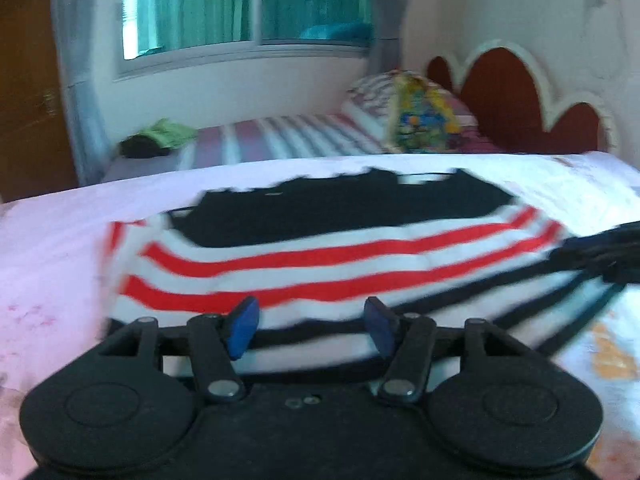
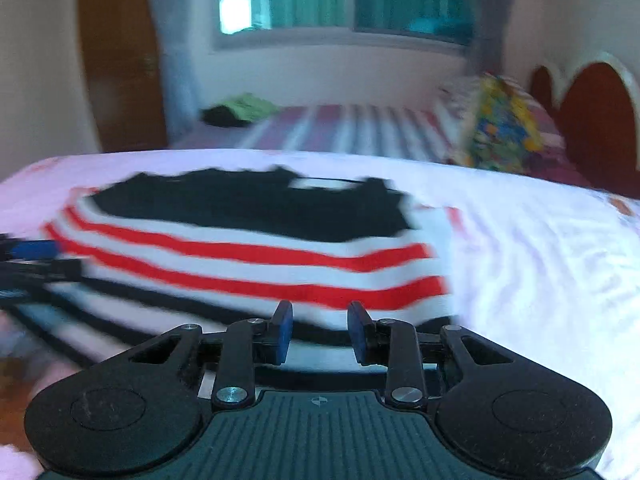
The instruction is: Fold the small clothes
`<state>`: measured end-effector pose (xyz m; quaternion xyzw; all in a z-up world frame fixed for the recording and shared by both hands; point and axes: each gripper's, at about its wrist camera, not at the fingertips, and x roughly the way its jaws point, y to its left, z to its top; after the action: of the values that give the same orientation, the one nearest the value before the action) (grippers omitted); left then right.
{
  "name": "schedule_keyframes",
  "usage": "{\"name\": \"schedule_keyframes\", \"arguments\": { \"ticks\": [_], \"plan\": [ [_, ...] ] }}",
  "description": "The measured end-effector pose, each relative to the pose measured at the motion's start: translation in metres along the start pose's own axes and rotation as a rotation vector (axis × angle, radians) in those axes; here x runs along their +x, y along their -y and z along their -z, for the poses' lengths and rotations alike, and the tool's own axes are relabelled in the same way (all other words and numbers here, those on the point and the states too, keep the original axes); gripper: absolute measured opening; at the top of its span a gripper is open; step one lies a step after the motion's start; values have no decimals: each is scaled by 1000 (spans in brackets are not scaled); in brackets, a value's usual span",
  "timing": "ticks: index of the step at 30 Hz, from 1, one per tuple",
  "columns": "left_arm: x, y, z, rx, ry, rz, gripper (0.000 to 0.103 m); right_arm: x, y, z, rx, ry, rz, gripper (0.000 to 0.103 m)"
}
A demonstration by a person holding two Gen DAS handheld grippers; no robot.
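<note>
A small striped garment (image 1: 320, 264) lies flat on the pale pink sheet (image 1: 52, 264), white with red and black stripes and a black top part. It also shows in the right wrist view (image 2: 248, 264). My left gripper (image 1: 311, 326) is open, its blue pads just above the garment's near hem at the left side. My right gripper (image 2: 319, 330) is open over the near hem at the right side. Each gripper shows at the edge of the other's view, the right one (image 1: 600, 256) and the left one (image 2: 32, 264). Both views are blurred.
Behind the sheet lies a striped bed (image 1: 288, 136) with a colourful pillow (image 1: 424, 120) and a green and black cloth (image 1: 160, 140). A red scalloped headboard (image 1: 516, 100) stands at the right, a window (image 1: 248, 4) at the back, a wooden door (image 1: 28, 80) at the left.
</note>
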<state>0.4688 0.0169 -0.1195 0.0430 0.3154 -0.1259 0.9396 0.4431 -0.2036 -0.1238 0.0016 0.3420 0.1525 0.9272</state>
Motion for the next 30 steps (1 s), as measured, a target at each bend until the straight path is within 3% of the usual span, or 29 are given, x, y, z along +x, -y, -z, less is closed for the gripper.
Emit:
{"name": "schedule_keyframes", "arguments": {
  "ticks": [2,4,7,11,16,22,24,25,26,30],
  "plan": [
    [-2,24,4,38,-2,33,58,3,-20,7,-23,-26,-43,31],
    [2,41,13,105,-27,24,58,12,-35,19,-71,-74,-27,31],
    [-4,39,31,153,-30,-11,60,2,-21,33,-26,-70,-12,31],
    [-30,13,41,151,18,-83,60,-39,17,29,78,54,66,31],
    [-39,-18,41,33,6,-118,59,-36,61,26,205,13,177,32],
    [-33,-38,47,-112,-40,-81,59,-35,72,39,274,-26,164,31],
    [-32,-43,46,-149,-44,-65,59,-37,76,42,305,-33,122,31],
    [-32,-45,45,-164,-46,-56,59,-40,77,43,301,-30,110,29],
    [-32,-47,46,-174,-47,-50,59,-40,77,44,282,-36,116,13],
    [-30,-47,45,-165,-50,-46,59,-43,76,51,247,-39,139,9]
  ]
}}
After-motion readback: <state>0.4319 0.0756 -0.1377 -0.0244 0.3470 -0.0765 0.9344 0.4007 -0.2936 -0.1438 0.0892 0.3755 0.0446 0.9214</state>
